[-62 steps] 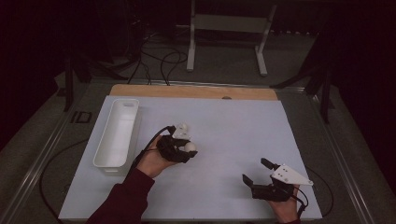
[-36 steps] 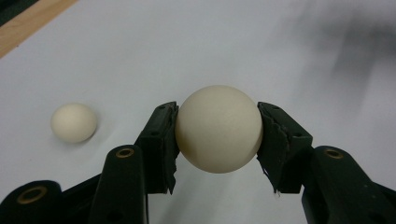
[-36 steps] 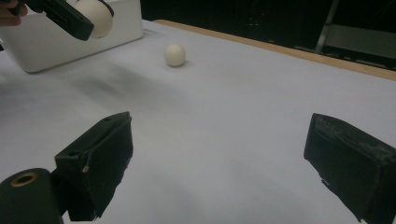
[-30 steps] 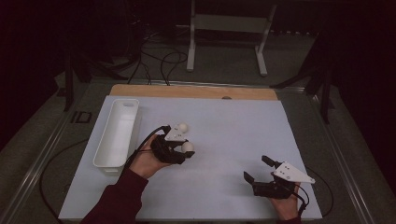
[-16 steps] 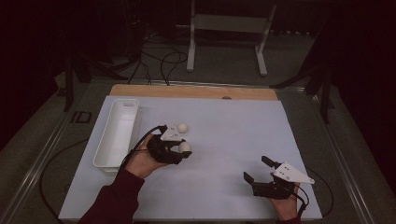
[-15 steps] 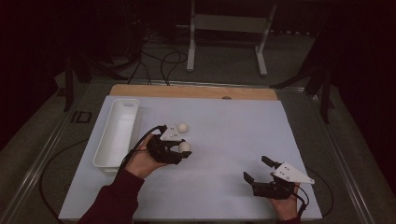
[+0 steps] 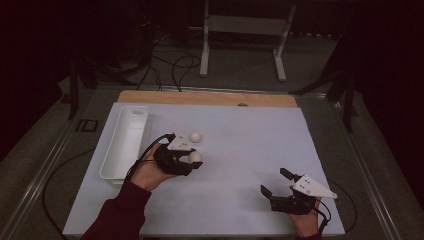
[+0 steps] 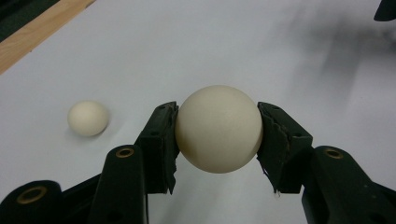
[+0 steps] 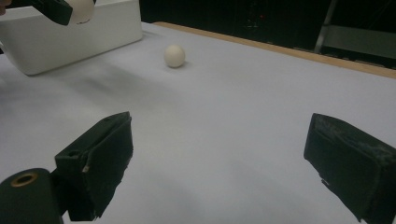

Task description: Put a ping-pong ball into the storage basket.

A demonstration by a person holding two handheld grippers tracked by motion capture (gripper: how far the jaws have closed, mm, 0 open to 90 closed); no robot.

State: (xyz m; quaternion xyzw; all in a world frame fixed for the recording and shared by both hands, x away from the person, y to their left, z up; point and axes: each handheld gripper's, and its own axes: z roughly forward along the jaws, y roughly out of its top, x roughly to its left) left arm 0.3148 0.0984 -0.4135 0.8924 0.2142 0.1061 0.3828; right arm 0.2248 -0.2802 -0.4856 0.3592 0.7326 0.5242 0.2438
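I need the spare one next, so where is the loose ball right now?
In the high view the loose ball lies on the white mat, just beyond the left gripper and right of the white tray.

From my high view, the left gripper [image 7: 186, 161] covers part of its ball [image 7: 195, 157], and the bottom edge cuts off the right hand [image 7: 306, 224].

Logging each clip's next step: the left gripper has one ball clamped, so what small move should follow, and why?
Probably carry the held ball leftward over the white bin before opening. The left gripper is shut on it beside the bin, a second ball lies on the mat, and the right gripper rests open, far off.
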